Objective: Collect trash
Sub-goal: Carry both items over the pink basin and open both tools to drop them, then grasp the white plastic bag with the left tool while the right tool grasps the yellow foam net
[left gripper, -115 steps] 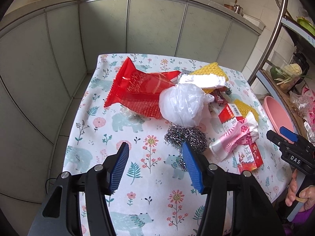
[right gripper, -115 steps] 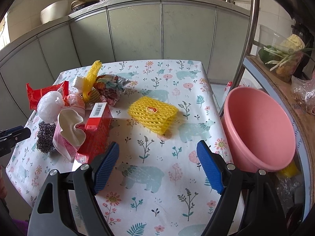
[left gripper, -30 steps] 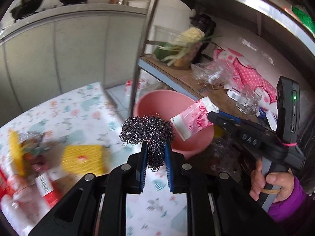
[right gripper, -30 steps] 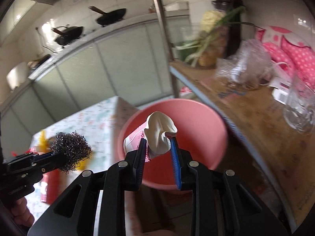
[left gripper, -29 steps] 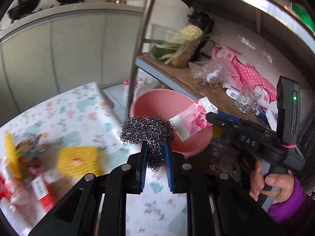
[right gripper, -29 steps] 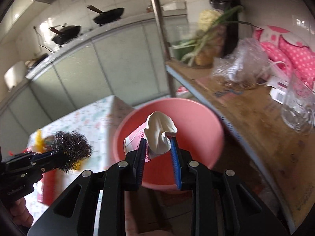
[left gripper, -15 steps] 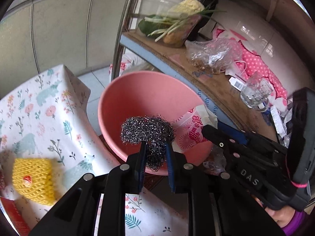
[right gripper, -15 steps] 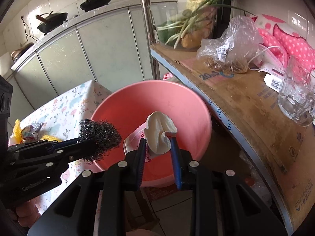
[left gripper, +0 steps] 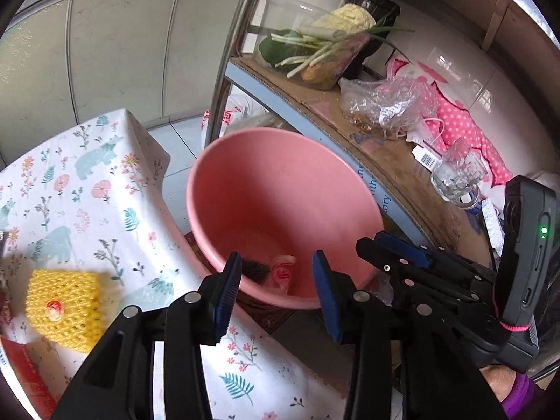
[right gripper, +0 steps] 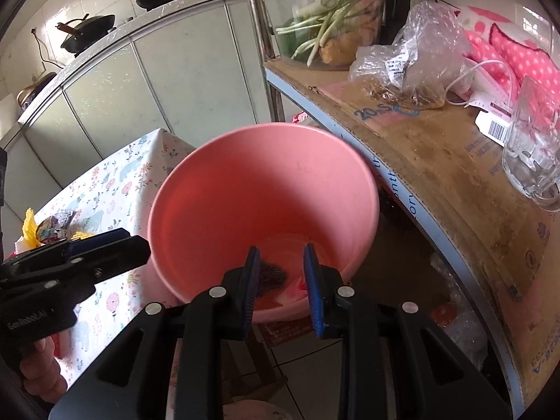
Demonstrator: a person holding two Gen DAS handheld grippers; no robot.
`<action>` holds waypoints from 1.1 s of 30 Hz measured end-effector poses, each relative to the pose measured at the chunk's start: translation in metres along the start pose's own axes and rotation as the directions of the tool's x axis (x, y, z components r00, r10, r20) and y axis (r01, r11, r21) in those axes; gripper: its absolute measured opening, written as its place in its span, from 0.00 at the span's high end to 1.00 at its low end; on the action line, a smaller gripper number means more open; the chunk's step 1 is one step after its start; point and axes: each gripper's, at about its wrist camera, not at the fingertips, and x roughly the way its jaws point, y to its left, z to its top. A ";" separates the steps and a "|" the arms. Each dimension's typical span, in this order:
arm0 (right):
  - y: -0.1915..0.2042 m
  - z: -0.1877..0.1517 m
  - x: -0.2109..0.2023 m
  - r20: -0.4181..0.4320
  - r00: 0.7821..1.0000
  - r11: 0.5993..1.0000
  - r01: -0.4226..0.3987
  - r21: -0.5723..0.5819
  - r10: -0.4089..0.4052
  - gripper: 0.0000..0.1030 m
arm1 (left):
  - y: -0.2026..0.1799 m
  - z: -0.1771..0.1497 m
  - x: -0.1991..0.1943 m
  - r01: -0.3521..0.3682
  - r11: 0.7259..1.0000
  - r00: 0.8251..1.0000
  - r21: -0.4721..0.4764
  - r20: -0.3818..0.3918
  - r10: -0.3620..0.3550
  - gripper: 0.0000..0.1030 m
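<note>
A pink basin (left gripper: 280, 182) stands beside the table, also seen in the right wrist view (right gripper: 266, 175). A steel wool scourer (left gripper: 255, 270) and a pink wrapper (left gripper: 284, 273) lie at its bottom; both show in the right wrist view, scourer (right gripper: 271, 273) and wrapper (right gripper: 297, 285). My left gripper (left gripper: 276, 290) is open and empty just above the basin's near rim. My right gripper (right gripper: 280, 283) is open and empty over the basin too. A yellow foam net (left gripper: 64, 311) lies on the flowered tablecloth (left gripper: 87, 210).
A metal rack post (left gripper: 227, 59) and a cardboard-lined shelf (right gripper: 437, 161) stand right of the basin, carrying a tub of vegetables (left gripper: 315, 49), a plastic bag (right gripper: 409, 66) and a glass mug (right gripper: 532, 150). More trash (right gripper: 45, 231) lies on the table's far side. Cabinets stand behind.
Both grippers have opened over the basin. The scourer and the pink wrapper have dropped from them into the basin's bottom.
</note>
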 end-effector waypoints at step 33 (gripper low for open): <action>0.184 -0.040 -0.037 -0.098 0.939 0.904 -0.345 -0.252 0.330 0.64 | 0.130 -0.135 -0.230 -0.335 0.924 0.902 -0.185 0.219 0.371 0.49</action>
